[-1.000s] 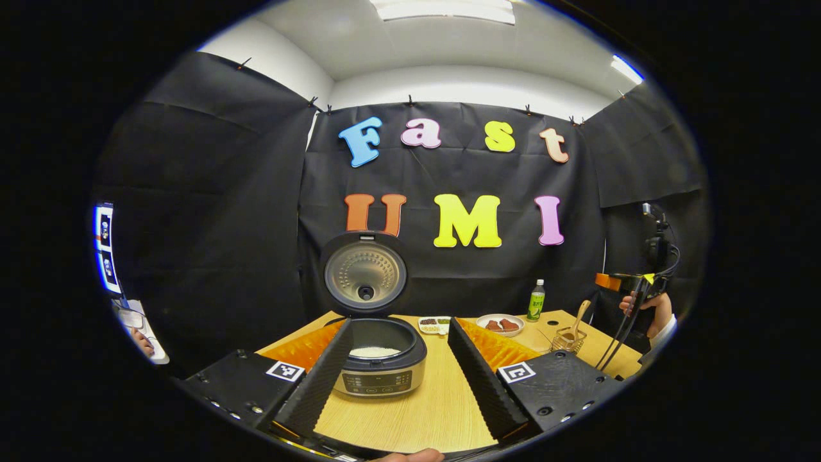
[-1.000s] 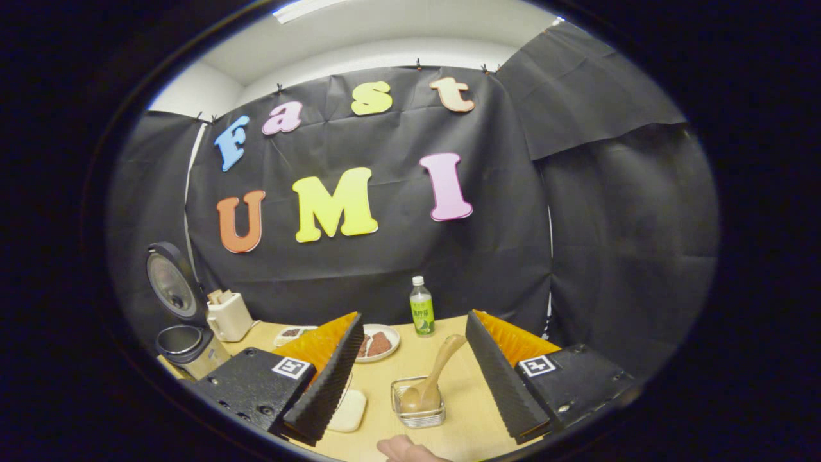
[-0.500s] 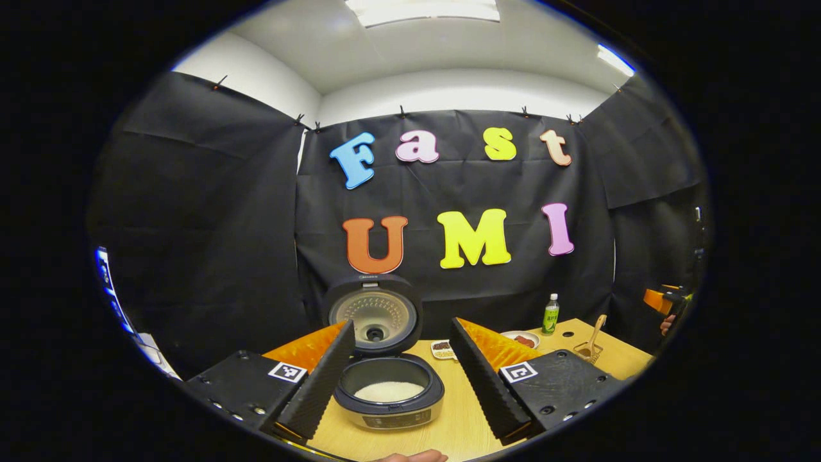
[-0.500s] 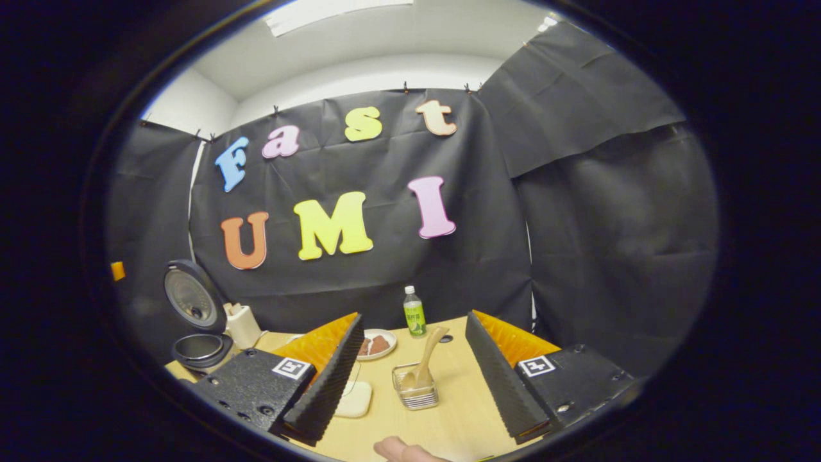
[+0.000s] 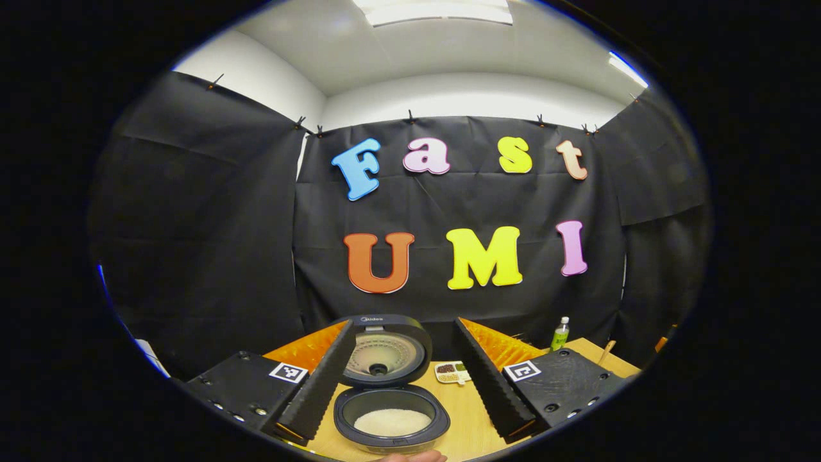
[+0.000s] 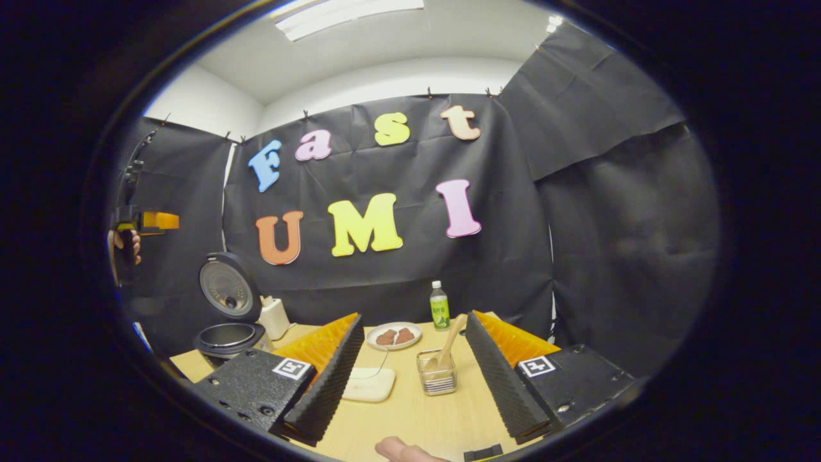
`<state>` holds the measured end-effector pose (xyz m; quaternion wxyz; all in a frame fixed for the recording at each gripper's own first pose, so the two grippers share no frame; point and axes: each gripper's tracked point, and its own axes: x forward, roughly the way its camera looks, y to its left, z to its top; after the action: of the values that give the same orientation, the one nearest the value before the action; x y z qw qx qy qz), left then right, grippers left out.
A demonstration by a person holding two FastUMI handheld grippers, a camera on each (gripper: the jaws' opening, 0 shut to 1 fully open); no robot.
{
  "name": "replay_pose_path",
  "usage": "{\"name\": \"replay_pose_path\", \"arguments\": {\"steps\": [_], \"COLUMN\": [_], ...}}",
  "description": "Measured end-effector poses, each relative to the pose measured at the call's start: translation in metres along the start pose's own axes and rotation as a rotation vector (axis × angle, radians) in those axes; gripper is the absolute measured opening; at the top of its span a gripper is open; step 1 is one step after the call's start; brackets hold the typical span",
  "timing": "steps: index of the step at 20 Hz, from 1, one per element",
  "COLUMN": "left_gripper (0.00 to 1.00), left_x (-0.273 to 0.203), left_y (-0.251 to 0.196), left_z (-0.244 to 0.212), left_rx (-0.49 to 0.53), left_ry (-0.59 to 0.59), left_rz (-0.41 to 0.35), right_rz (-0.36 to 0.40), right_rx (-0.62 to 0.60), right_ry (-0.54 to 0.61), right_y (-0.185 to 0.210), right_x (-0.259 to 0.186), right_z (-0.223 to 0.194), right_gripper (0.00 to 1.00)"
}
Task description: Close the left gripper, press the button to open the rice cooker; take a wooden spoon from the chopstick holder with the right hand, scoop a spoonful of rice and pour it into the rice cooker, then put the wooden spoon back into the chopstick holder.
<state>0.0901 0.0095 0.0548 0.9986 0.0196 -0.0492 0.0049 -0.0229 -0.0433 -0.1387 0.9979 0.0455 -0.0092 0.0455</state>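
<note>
The only writing legible enough to note was a small brand mark on the top edge of the raised lid (image 5: 383, 346) of the rice cooker (image 5: 392, 420); the wording on the green bottle (image 6: 439, 314) was too small to make out. Each claw body carried a square black-and-white marker.

The left claw (image 5: 404, 401) stood wide open, holding and touching nothing. The rice cooker sat directly ahead of it, between its two fingers, lid up and white rice (image 5: 392, 421) lying in the inner pot. Beyond the right finger lay a small dish of beans (image 5: 451, 371) on the table (image 5: 471, 433).

The right claw (image 6: 417, 391) was also spread wide and empty. Just ahead of it, between its fingers, stood the wire chopstick holder (image 6: 437, 377) with the wooden spoon (image 6: 446, 350) leaning in it, handle tilted up and to the right. A flat white pad (image 6: 369, 385) lay beside the left finger, a plate (image 6: 394, 335) with brown pieces farther ahead, the bottle behind it. Far off to the left stood the open cooker, and above it the other claw in a hand (image 6: 125, 247)
</note>
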Motion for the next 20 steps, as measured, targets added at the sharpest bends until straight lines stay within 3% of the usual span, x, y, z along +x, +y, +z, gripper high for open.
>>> {"name": "replay_pose_path", "arguments": {"steps": [5,9,14,18,19,20], "left_gripper": [0.95,0.96,0.96,0.96,0.89,0.97], "left_x": [0.068,0.140,0.207,0.225,0.226,0.227], "left_y": [0.016,0.032,0.040,0.058,0.064,0.068], "left_z": [0.007,-0.017,-0.050,-0.077,-0.085,-0.099], "left_rx": [0.025,0.004,-0.012,-0.035,-0.032,-0.033], "left_ry": [-0.069,-0.057,0.016,0.092,0.117,0.173], "left_rz": [0.035,0.089,0.135,0.172,0.185,0.190], "right_rz": [0.016,0.023,0.059,0.092,0.098,0.102], "right_rx": [-0.059,-0.060,0.048,0.098,0.108,0.117], "right_ry": [0.012,-0.014,-0.117,-0.139,-0.131,-0.126], "right_y": [-0.002,-0.004,-0.001,0.004,0.005,0.005], "right_x": [0.003,0.009,0.019,0.022,0.022,0.023], "right_z": [-0.014,-0.022,-0.009,-0.008,-0.009,-0.010], "right_gripper": [1.00,1.00,1.00,1.00,1.00,1.00]}}
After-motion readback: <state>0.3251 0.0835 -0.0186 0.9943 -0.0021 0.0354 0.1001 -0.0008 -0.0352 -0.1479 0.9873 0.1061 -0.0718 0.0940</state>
